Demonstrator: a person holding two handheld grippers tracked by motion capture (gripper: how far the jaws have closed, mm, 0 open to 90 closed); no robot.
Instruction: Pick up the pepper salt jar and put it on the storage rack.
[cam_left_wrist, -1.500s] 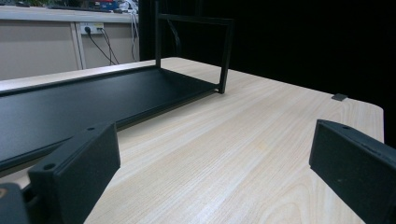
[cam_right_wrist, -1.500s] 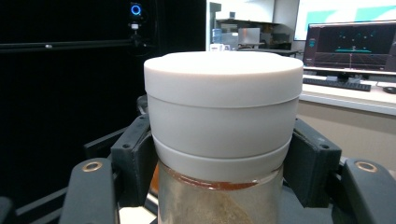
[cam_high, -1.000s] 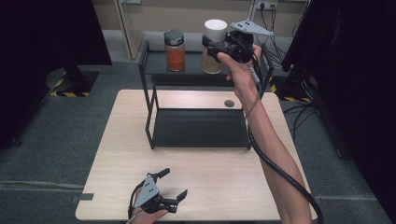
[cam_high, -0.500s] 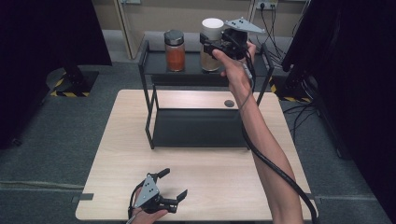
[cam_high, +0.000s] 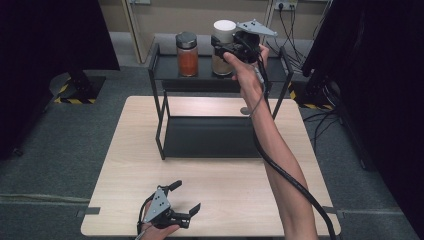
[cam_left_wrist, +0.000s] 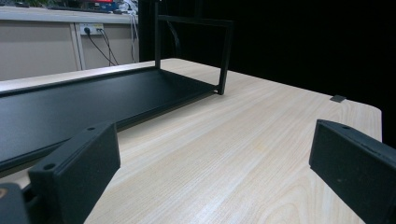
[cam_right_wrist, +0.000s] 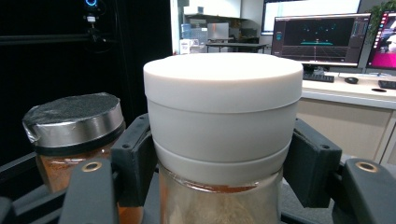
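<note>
A glass jar with a white lid (cam_high: 223, 31) (cam_right_wrist: 222, 107) and tan powder inside stands upright at the top shelf of the black rack (cam_high: 167, 67). My right gripper (cam_high: 220, 51) (cam_right_wrist: 220, 161) is shut on its neck just under the lid. To its left on the same shelf stands a jar of orange powder with a dark lid (cam_high: 187, 55) (cam_right_wrist: 74, 135), a small gap away. Whether the held jar's base touches the shelf I cannot tell. My left gripper (cam_high: 187, 196) (cam_left_wrist: 210, 168) lies low near the table's front edge, open, with nothing between its jaws.
The rack's lower shelf (cam_high: 210, 137) (cam_left_wrist: 70, 102) rests bare on the light wooden table (cam_high: 225, 195). A small dark round disc (cam_high: 245, 110) lies on the table behind the rack's right leg. Cables and wall sockets lie beyond the table.
My right gripper has carried the white-lidded jar a little to the left, closer to the orange jar. The left gripper has stayed put.
</note>
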